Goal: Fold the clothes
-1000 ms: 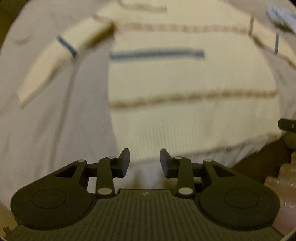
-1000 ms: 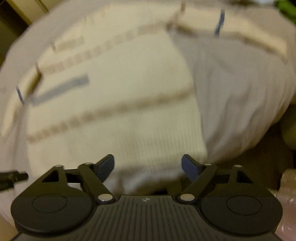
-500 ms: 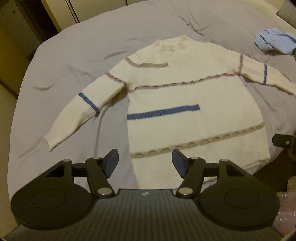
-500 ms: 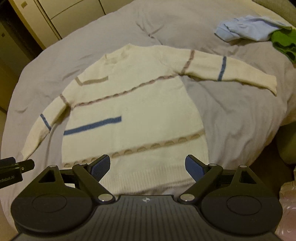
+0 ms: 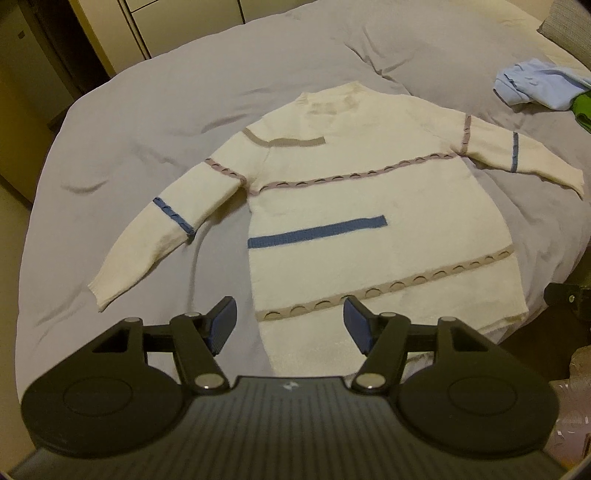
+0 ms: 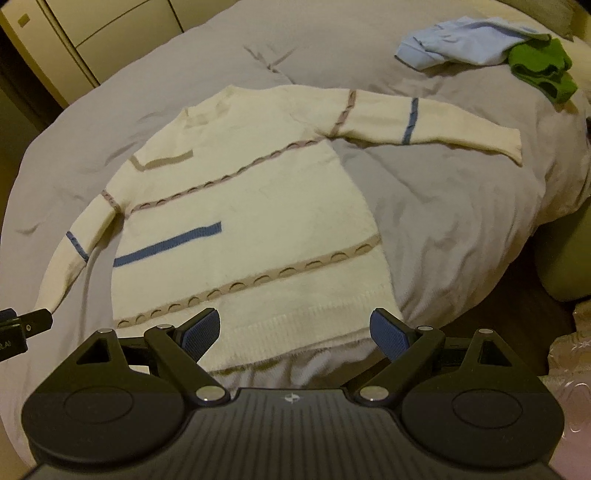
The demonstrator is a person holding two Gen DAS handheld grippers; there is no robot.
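Observation:
A cream sweater with blue and taupe stripes lies flat on a grey bed, both sleeves spread out, its hem toward me. My left gripper hovers open above the hem's left part, holding nothing. My right gripper hangs open over the hem's right part, also empty. The left sleeve angles down to the left; the right sleeve stretches to the right.
The grey bedcover is wrinkled around the sweater. A light blue garment and a green garment lie at the far right. Cupboard doors stand behind the bed. The bed's edge drops off at the right.
Both grippers have pulled back and up from close over the sweater, so the whole garment now shows. The left gripper's fingers have spread wider. The sweater lies as before.

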